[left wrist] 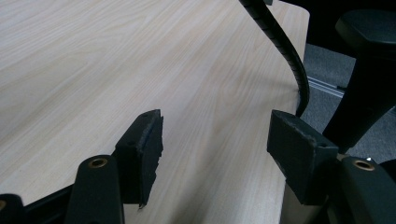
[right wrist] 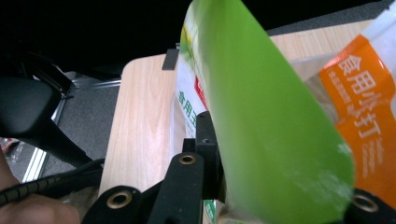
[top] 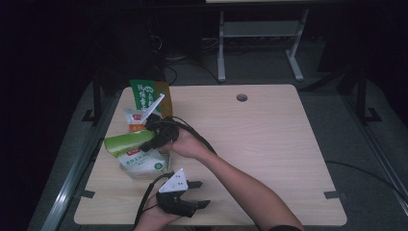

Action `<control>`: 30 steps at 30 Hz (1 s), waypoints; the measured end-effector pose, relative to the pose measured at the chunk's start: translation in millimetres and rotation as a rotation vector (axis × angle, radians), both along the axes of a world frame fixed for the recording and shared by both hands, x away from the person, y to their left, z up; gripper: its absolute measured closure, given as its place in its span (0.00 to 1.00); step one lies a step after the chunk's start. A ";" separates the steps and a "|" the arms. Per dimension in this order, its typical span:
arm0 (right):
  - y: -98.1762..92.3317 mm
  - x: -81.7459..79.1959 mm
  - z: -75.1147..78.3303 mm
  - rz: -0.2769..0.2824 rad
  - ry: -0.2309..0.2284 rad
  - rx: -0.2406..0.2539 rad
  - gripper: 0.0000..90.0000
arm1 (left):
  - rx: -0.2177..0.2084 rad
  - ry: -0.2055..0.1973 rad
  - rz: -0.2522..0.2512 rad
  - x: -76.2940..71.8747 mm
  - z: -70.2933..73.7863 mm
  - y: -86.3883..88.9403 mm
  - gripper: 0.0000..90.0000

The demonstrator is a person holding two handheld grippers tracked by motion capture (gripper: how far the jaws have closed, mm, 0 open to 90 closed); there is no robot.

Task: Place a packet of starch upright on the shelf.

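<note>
A white bag with a bright green folded top [top: 126, 142] lies at the table's left side, and my right gripper [top: 153, 138] is shut on that green top, the forearm reaching across from the lower right. In the right gripper view the green top [right wrist: 261, 116] stands between the jaws [right wrist: 280, 177], with the left pad against it. An orange-and-white bag [top: 136, 120] lies just behind, also seen as orange print [right wrist: 364, 116]. My left gripper [top: 203, 194] rests near the front edge, open, with only bare wood between its fingers [left wrist: 215, 135].
A taller green-and-brown bag [top: 146, 91] stands behind the other two. The wooden table [top: 269, 144] has a round cable hole [top: 242, 97] at the back. A black ribbed cable [left wrist: 280, 42] runs past the left gripper. Dark floor and a chair base [left wrist: 369, 79] lie beyond the table edge.
</note>
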State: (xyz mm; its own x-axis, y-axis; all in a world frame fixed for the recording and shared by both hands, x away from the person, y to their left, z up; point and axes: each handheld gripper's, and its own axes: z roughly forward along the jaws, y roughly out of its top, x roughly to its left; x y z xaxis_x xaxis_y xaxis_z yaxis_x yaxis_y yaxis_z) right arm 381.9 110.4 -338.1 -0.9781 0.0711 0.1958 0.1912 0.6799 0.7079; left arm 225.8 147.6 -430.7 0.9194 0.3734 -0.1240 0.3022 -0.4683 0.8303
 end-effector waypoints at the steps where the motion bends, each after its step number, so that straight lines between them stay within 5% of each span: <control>1: -1.6 -0.3 -0.8 -0.001 0.008 -0.001 0.96 | 0.005 0.001 -0.001 0.1 0.3 0.3 0.39; 16: -13.4 -1.7 -6.7 -0.009 0.014 0.008 0.98 | 0.011 -0.013 0.001 1.6 0.3 2.0 0.39; 30: -43.7 5.5 4.4 -0.051 0.032 0.066 0.69 | 0.008 0.000 0.040 6.7 -0.7 5.1 0.35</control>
State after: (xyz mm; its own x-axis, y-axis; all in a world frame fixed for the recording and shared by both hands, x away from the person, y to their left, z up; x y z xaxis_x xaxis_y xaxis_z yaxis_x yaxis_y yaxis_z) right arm 387.4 66.6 -333.6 -0.9668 0.1065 0.2324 0.2472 0.6211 0.7437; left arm 232.5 152.7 -431.4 0.9038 0.4105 -0.1209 0.3207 -0.4628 0.8264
